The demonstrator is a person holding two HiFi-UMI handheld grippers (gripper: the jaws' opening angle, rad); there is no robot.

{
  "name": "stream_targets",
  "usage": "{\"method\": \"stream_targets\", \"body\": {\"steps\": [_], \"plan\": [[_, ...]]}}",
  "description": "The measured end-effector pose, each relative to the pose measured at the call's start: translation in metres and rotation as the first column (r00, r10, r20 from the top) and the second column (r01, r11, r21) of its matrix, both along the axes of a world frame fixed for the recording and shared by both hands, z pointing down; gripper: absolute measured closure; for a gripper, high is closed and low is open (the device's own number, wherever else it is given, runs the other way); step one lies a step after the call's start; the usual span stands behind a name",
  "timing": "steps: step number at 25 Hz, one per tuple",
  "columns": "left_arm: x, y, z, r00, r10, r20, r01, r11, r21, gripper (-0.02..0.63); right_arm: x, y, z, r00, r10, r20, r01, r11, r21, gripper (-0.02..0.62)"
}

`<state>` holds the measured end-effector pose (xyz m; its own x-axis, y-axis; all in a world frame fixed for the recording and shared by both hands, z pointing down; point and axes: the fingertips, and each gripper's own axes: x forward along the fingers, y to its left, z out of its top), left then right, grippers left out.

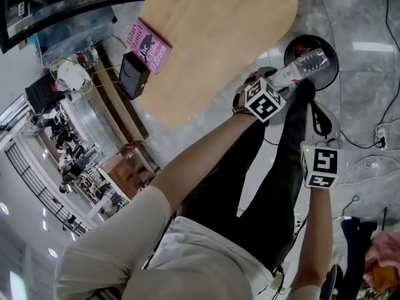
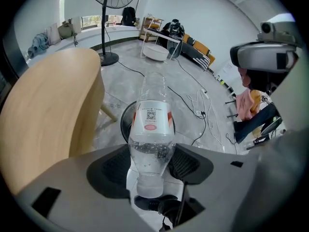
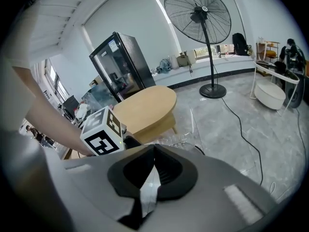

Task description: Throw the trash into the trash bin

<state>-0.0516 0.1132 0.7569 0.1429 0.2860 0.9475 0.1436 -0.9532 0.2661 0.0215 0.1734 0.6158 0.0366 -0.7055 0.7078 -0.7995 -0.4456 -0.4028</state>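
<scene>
Two claws are in play, one in each of the person's hands. The left claw (image 2: pixel 150 162) is clenched on a clear plastic bottle with a white and red label (image 2: pixel 150 122). Its ribbed dark pads press the bottle's lower body from both sides, the capped end sits nearest the camera, and the rest of the bottle points away and downward. In the head view the bottle hangs over the mouth of the round black trash bin (image 1: pixel 326 79), which stands on the grey marbled floor (image 1: pixel 362 17) just beside the pale wooden oval table (image 1: pixel 212 36). I cannot tell whether the bottle touches the bin's rim. The right claw (image 3: pixel 153 151) is pressed closed, its pad tips meeting, and nothing is held between them. It sits beside the left claw, whose marker cube shows in the right gripper view. A pink book (image 1: pixel 148 45) leans against a small black box (image 1: pixel 133 75) at the table's edge. Farther off, a tall black pedestal fan (image 3: pixel 203 13) and a black glass-door fridge (image 3: pixel 120 64) stand by the wall.
</scene>
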Motion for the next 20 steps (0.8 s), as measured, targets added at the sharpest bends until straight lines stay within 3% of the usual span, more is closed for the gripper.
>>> {"method": "stream_targets", "body": {"steps": [20], "plan": [[-0.007, 0.025, 0.106, 0.981, 0.097, 0.166, -0.108, 0.992, 0.059, 0.316, 0.018, 0.03, 0.064, 1.0, 0.016, 0.015, -0.016, 1.0, -0.002, 0.584]]}}
